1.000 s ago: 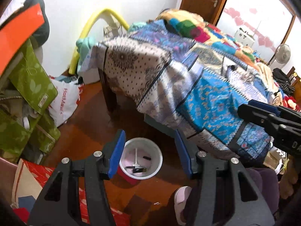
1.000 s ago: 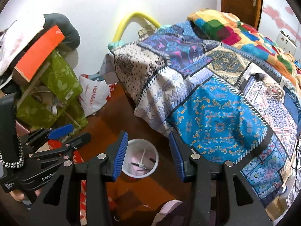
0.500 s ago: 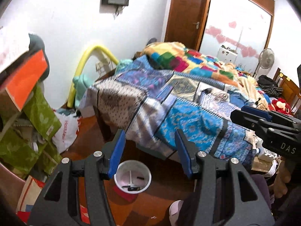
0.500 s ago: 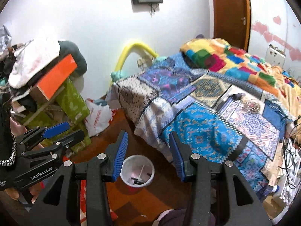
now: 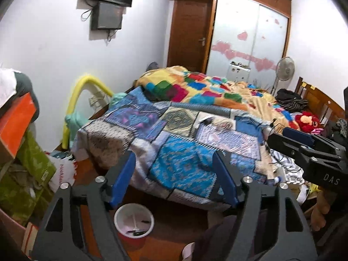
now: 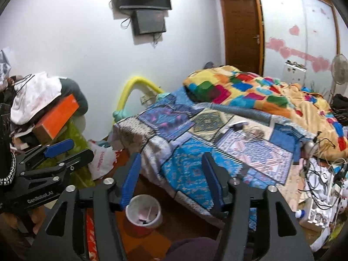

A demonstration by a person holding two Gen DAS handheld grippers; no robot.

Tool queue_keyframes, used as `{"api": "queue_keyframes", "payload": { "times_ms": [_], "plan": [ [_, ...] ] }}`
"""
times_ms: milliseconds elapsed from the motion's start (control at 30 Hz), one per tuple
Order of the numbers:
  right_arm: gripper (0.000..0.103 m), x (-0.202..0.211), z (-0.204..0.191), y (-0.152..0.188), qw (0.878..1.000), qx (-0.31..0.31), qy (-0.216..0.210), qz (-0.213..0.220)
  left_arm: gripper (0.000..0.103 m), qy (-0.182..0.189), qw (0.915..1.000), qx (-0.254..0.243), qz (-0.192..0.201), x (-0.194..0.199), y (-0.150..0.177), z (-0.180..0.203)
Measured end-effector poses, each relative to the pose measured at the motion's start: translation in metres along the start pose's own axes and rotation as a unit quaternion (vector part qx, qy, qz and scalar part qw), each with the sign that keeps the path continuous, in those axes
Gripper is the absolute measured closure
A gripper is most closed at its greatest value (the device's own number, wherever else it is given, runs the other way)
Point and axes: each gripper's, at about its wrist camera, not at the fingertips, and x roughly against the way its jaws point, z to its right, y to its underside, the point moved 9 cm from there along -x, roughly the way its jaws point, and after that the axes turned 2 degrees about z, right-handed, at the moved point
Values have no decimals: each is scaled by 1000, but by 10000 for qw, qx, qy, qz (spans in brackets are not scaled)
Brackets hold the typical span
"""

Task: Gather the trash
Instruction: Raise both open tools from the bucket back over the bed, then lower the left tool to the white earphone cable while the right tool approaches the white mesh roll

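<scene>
A small red bin with a white liner [image 5: 133, 224] stands on the wooden floor at the foot of the bed; it holds a white stick and small dark scraps. It also shows in the right wrist view [image 6: 143, 212]. My left gripper [image 5: 174, 180] is open and empty, held above the bin and facing the bed. My right gripper [image 6: 171, 180] is open and empty too, to the right of the left one. The right gripper shows side-on in the left wrist view [image 5: 304, 150], and the left gripper in the right wrist view [image 6: 54, 158].
A bed with a patchwork quilt [image 5: 184, 134] fills the middle. Green boxes and an orange box [image 5: 15, 121] pile up at left beside a white plastic bag [image 5: 63, 174]. Cables, papers and a bottle [image 6: 313, 195] lie at the bed's right. A fan [image 5: 285, 67] stands by the wardrobe.
Both grippers have tilted upward and risen away from the bin. The bin has slid toward the bottom of both views, and the wall screens and wardrobe have come into sight.
</scene>
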Motion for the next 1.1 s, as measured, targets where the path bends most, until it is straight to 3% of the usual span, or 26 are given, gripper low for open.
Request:
{"api": "queue_keyframes", "payload": {
  "times_ms": [233,467,867,1100],
  "plan": [
    [38,22,48,-12,9984,-203,376,360,29,143,9995,-277,-24,-20,-15,39],
    [37,24,98,-13,9954,-422,770,385,29,344,9983,-449,-157,-52,-22,73],
    [37,-4,192,5,9872,-949,1279,-76,28,615,9933,-667,-710,-147,-23,122],
    [37,-51,240,21,9816,-1199,1397,-513,28,708,9888,-745,-1082,-220,-12,142]
  ]
}}
